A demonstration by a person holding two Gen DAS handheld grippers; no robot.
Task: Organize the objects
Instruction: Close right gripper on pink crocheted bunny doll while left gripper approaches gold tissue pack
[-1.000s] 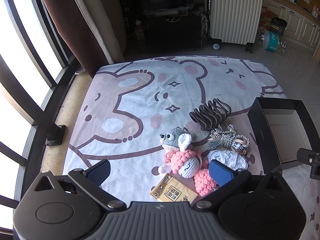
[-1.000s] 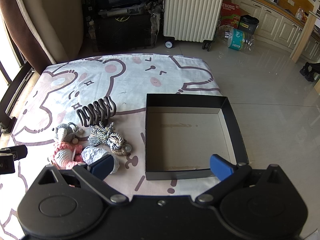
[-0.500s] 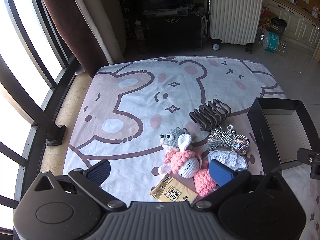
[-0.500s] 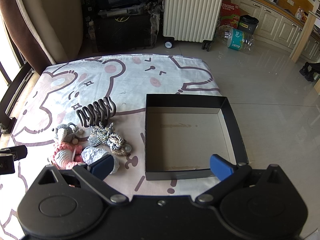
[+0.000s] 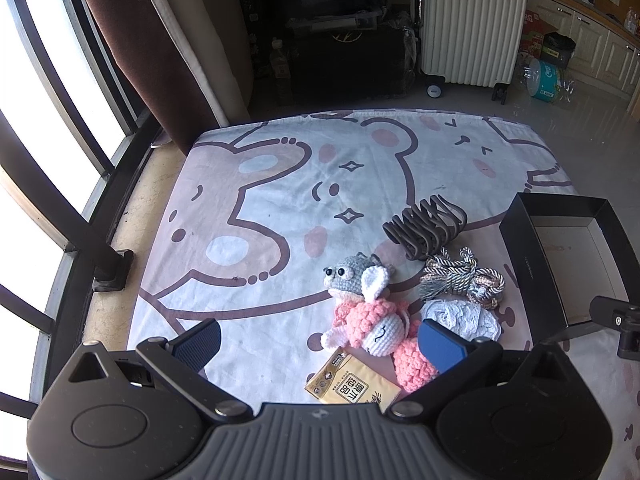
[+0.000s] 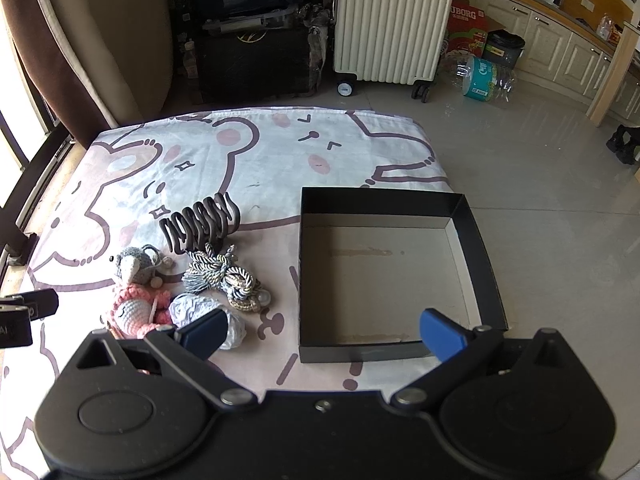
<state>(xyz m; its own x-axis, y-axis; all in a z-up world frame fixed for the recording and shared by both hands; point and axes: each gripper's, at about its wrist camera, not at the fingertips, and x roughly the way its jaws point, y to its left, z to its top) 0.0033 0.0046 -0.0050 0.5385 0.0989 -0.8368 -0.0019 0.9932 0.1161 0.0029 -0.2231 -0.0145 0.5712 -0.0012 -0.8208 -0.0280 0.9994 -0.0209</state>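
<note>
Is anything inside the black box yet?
No: the black box shows only its bare floor, while the toys and cords lie on the blanket beside it.

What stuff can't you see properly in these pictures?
- Yellow tissue packet, left wrist view: near end hidden by the gripper body.
- Pink crochet doll, right wrist view: bottom hidden by the gripper.
- Black box, left wrist view: cut off by the right edge.

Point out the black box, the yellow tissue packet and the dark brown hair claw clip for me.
Black open cardboard box [image 6: 308,272], right wrist view, left wall.
Yellow tissue packet [image 5: 352,386], left wrist view, printed face.
Dark brown plastic hair claw clip [image 6: 202,228], right wrist view, middle teeth.
</note>
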